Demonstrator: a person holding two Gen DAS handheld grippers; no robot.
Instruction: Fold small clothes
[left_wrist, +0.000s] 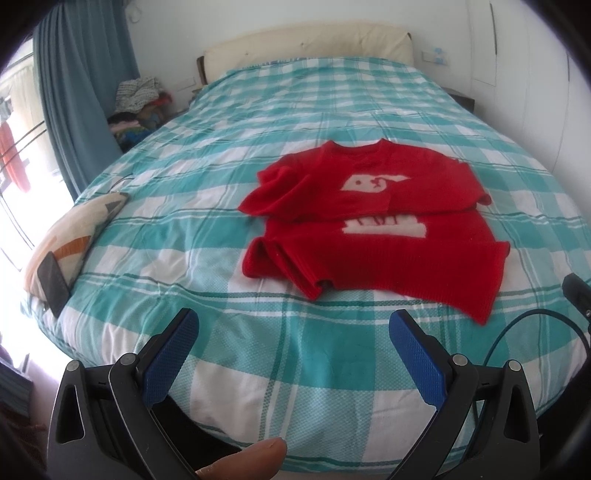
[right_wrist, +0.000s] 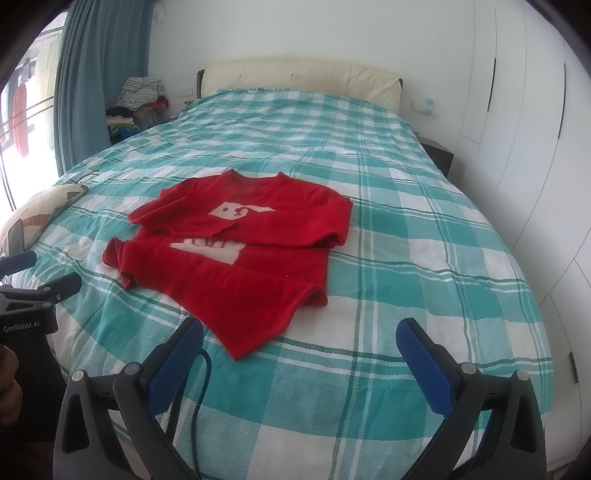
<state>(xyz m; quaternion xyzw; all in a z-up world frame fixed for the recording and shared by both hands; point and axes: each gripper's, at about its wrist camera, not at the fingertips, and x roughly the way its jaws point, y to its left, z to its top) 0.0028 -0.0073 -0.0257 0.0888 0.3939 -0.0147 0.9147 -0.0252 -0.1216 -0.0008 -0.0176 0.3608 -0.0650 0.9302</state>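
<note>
Red knit sweater w/ white motif (left_wrist: 373, 225), sleeves crossed, lying mid teal-checked bedspread (left_wrist: 258, 369); left gripper (left_wrist: 293, 334) & right gripper (right_wrist: 299, 341) hovering near its hem, wide open, empty—loose sleeves risk slipping out during folding.

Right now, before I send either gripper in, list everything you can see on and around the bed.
Red knitted sweater: one, red with white motif, sleeves folded across the chest, mid-bed.
Checked bedspread: one, teal and white, covering the bed.
Padded headboard: one, cream, far end.
Patterned cushion: one, cream with orange, left edge.
Dark phone: one, on the cushion.
Clothes pile: one, mixed colours, beside the blue curtain.
White wardrobe: one, right wall.
Left gripper: open, empty.
Right gripper: open, empty.
</note>
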